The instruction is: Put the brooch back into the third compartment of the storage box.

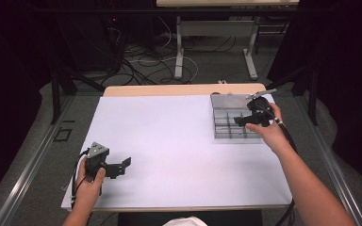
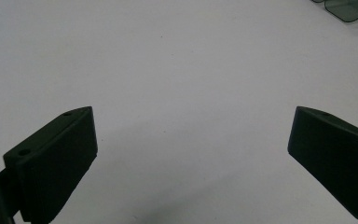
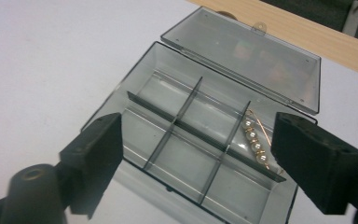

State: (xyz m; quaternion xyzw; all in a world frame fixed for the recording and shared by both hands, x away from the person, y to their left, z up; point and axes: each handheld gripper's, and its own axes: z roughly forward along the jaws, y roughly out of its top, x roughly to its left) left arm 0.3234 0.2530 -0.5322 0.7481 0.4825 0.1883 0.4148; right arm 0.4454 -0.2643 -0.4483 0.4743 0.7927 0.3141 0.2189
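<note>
Pearl hairpin (image 3: 256, 142) lying in compartment box (image 3: 165, 109), lid open; right gripper (image 3: 196, 158) released above it, left gripper (image 2: 191, 154) open, idle; lid closing outstanding.

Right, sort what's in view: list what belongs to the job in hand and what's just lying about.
Part of the job:
- clear compartment box, lid open
- pearl hair pin, lying in a compartment of the box
- right gripper, open above the box

Just about:
- left gripper, open over the bare white table cover
- cables on the floor
- table frame beyond
</note>
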